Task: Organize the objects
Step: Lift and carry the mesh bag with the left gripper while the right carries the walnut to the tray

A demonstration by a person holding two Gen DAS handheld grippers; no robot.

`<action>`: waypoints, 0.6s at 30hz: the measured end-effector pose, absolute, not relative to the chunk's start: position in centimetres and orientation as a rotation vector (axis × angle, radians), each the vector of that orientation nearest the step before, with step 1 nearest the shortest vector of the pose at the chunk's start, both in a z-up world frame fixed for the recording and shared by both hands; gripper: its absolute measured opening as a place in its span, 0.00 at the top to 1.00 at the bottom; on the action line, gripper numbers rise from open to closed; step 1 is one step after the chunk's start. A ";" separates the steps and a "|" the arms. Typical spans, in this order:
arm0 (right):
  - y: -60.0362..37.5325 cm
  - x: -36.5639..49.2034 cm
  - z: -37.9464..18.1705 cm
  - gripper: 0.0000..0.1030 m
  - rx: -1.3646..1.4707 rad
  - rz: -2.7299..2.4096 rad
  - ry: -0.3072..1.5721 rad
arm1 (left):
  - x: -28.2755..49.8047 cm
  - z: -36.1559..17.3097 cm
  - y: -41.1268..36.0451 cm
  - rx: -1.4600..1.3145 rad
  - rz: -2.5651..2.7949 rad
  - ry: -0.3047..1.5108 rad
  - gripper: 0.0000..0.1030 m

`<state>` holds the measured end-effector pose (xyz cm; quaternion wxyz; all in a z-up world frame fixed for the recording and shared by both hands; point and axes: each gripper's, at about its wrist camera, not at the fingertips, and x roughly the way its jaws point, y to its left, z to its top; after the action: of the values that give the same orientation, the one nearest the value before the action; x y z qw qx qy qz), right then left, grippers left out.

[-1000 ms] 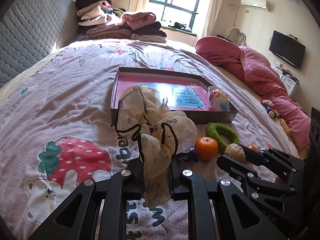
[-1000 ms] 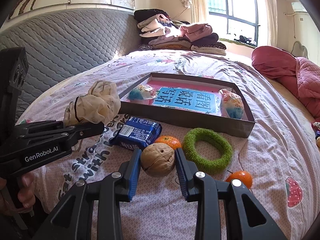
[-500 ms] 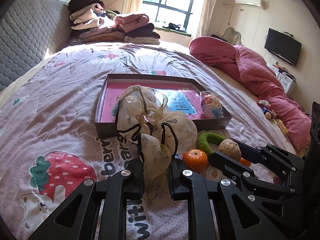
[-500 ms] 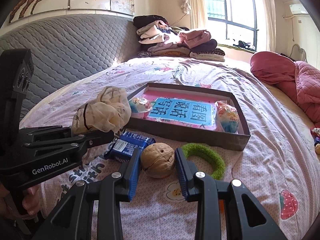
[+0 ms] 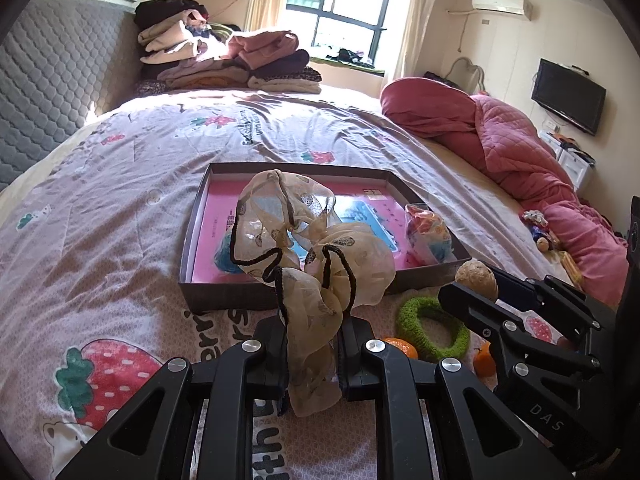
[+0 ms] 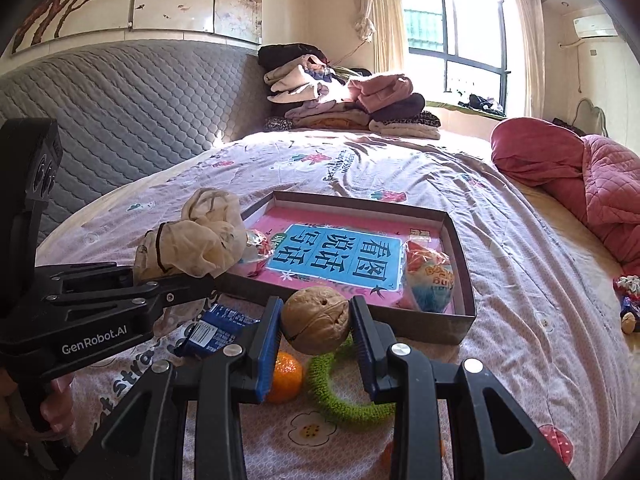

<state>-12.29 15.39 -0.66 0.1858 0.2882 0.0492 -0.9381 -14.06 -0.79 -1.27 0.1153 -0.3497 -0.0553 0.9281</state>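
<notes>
My left gripper (image 5: pixel 312 354) is shut on a cream sheer scarf (image 5: pixel 308 248) with black trim, held above the bed just short of the dark shallow box (image 5: pixel 208 300). From the right wrist view the same scarf (image 6: pixel 200 240) hangs at the box's (image 6: pixel 466 280) left near corner. My right gripper (image 6: pixel 316 332) is shut on a brown walnut (image 6: pixel 316 320), lifted off the bedspread in front of the box's near wall. The walnut (image 5: pixel 476 276) also shows at the right in the left wrist view. Two wrapped snack bags (image 6: pixel 428 280) lie inside the box on its pink lining.
A green knitted ring (image 6: pixel 344 400), an orange (image 6: pixel 284 376) and a blue packet (image 6: pixel 216 330) lie on the bedspread below my grippers. A second orange (image 5: pixel 484 358) sits further right. Folded clothes (image 6: pixel 344 100) are stacked at the headboard. A pink quilt (image 5: pixel 520 148) is bunched at the right.
Both grippers rose and moved toward the box with the scarf and the walnut. The ring, oranges and blue packet now sit lower in both views.
</notes>
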 end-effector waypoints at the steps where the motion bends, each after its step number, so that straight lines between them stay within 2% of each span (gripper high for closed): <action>1: 15.4 -12.5 -0.7 0.67 0.815 -2.644 0.141 | -14.3 -1.3 -0.7 -1.027 2.720 -0.165 0.83; 18: 16.3 -18.4 -1.4 0.67 0.905 -2.591 0.152 | -19.3 -1.0 0.8 -1.111 2.662 -0.172 0.83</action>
<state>-18.43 16.26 -1.42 0.1951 0.3229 0.0544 -0.9245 -19.34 0.84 -1.02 0.1254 -0.3814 -0.0589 0.9139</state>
